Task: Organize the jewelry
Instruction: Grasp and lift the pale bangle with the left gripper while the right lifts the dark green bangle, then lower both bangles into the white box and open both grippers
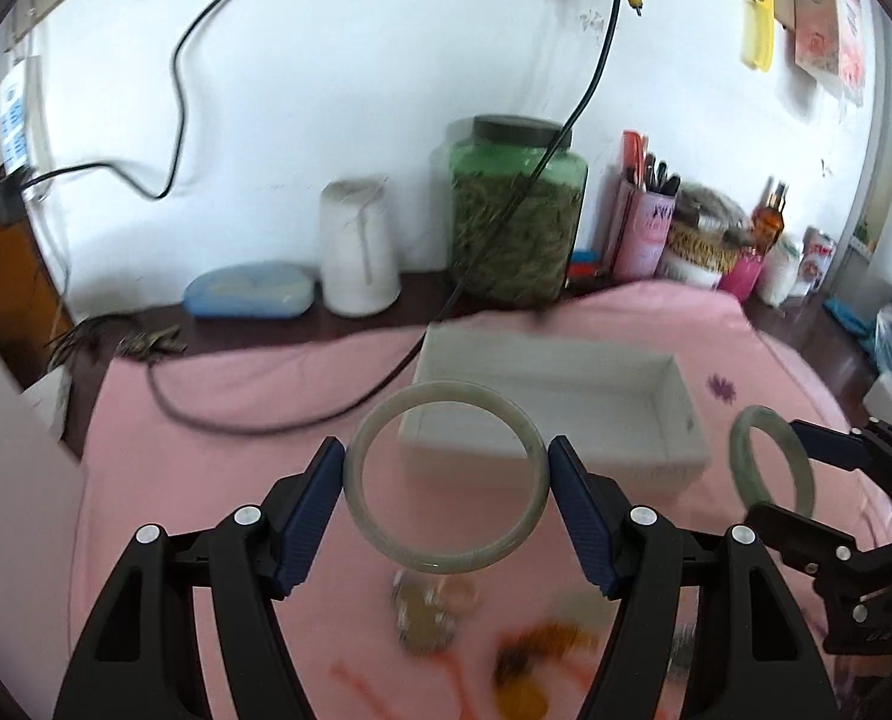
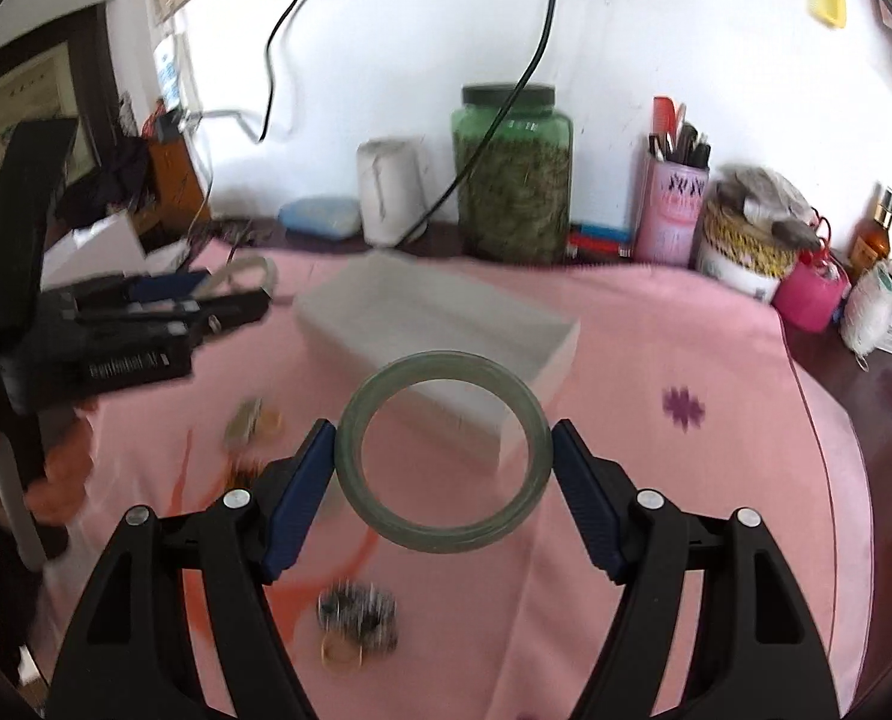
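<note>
Jade-green bangles are carried clear of the pink cloth (image 2: 715, 480), the pale bangle (image 1: 446, 477) clamped across its width by the left gripper (image 1: 446, 474), the darker bangle (image 2: 444, 459) likewise by the right gripper (image 2: 444, 462). Ahead on the far side of both lies the open white box (image 1: 679, 414), nearer the right gripper. Small jewelry (image 2: 356, 615) on the near cloth is too blurred to identify.

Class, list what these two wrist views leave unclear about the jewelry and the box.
- Loose jewelry on the pink cloth: motion blur in both views hides what the pieces are.
- White box interior: left wrist view, partly hidden by the pale bangle in the left gripper.
- Left gripper's bangle in right wrist view: blurred, mostly hidden by that gripper.
</note>
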A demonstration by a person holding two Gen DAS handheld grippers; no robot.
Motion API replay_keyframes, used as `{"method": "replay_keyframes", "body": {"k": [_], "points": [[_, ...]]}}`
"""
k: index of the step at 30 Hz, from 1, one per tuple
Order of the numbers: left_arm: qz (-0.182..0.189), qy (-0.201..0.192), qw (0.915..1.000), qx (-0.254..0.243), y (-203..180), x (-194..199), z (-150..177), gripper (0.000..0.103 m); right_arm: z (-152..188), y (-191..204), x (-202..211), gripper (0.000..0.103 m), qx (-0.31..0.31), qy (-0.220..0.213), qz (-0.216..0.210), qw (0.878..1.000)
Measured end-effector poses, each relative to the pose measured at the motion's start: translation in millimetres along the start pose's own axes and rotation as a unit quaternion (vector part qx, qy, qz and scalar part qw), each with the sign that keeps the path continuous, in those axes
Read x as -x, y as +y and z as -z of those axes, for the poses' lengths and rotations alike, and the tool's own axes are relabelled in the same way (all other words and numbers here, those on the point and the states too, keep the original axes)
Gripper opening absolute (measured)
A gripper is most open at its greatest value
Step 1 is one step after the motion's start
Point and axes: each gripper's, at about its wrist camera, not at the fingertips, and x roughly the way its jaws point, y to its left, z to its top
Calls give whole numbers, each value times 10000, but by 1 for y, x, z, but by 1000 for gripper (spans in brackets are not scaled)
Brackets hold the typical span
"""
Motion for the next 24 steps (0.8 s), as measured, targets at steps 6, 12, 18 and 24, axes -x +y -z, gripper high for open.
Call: {"method": "replay_keyframes", "body": {"k": [6,12,18,24], "points": [[219,162,9996,56,-1,-42,-20,69,-27,-20,-45,69,-271,39,-27,9996],[401,384,9984,119,-1,-74,-20,69,-34,-28,-73,70,-337,190,-74,9992],[510,331,9980,190,4,-74,-17,70,-31,-38,-72,70,-482,116,-202,9986],[522,195,9982,210,10,-62,-19,76,-35,-44,-60,70,-638,24,-328,9974]]}}
